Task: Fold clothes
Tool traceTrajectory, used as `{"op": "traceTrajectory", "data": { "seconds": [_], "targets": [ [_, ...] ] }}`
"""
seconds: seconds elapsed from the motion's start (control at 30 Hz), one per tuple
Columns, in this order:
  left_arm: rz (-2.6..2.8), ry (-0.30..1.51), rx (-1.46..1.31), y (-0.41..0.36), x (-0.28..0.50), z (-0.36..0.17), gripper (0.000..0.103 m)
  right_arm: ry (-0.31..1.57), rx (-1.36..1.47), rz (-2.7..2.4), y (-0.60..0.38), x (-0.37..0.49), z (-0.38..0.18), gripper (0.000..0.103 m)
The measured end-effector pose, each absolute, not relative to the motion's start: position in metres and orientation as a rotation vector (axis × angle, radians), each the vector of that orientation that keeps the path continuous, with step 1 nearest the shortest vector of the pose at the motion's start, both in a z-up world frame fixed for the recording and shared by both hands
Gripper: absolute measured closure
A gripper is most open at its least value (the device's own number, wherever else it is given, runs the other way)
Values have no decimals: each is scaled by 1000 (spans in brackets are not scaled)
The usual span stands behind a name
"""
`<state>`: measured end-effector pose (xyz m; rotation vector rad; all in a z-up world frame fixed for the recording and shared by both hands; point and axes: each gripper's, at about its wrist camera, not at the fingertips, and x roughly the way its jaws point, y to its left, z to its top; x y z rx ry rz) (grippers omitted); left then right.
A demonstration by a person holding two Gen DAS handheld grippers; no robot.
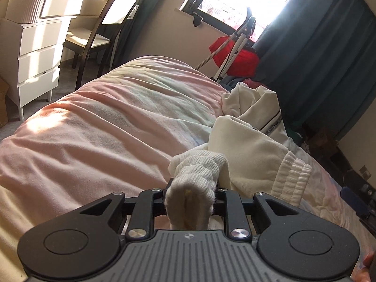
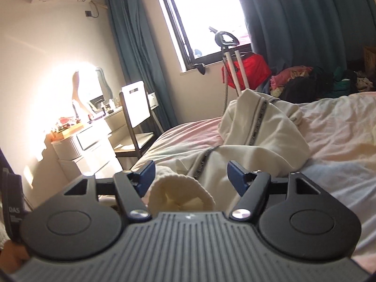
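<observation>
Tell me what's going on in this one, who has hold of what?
A person is folding a cream zip-up jacket on a bed, with a handheld claw in each hand. The left claw is clamped on a ribbed cuff of the jacket. The right claw stands open; a ribbed cuff sits between its blue fingers without being pinched. The rest of the jacket lies bunched up, not yet folded.

Black gripper [image 2: 192, 176], blue pads, silver screws
</observation>
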<state>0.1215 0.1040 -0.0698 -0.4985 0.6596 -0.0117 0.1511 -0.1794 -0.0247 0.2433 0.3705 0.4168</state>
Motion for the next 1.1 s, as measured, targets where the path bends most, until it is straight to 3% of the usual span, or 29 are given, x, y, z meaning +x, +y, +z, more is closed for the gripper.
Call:
{"op": "traceTrajectory", "data": {
  "seconds": [0.13, 0.37, 0.4, 0.5, 0.53, 0.6, 0.77, 0.87, 0.97, 1.1],
  "targets": [
    [4, 658, -528, 109, 126, -75, 80, 459, 145, 452, -137, 202, -20, 34],
    [-12, 649, -510, 107, 130, -77, 80, 906, 134, 491, -102, 264, -47, 35],
    [-18, 651, -503, 106, 130, -76, 80, 925, 146, 485, -103, 264, -50, 41],
    [-35, 655, -517, 108, 126, -75, 79, 891, 151, 441, -118, 250, -43, 68],
    [-43, 656, -534, 110, 124, -75, 79, 860, 153, 431, -128, 243, -37, 71],
    [-67, 656, -571, 115, 119, -74, 79, 794, 140, 385, -147, 224, -26, 76],
    [-164, 694, -671, 118, 116, -76, 73, 686, 282, 188, -228, 162, -17, 77],
    [-177, 711, -606, 107, 114, -74, 61, 765, 536, 94, -289, 121, -60, 77],
    [-187, 750, -509, 91, 109, -73, 61, 914, 714, 54, -316, 95, -123, 77],
    [-178, 781, -401, 78, 101, -73, 62, 958, 839, 79, -325, 75, -165, 77]
  ]
}}
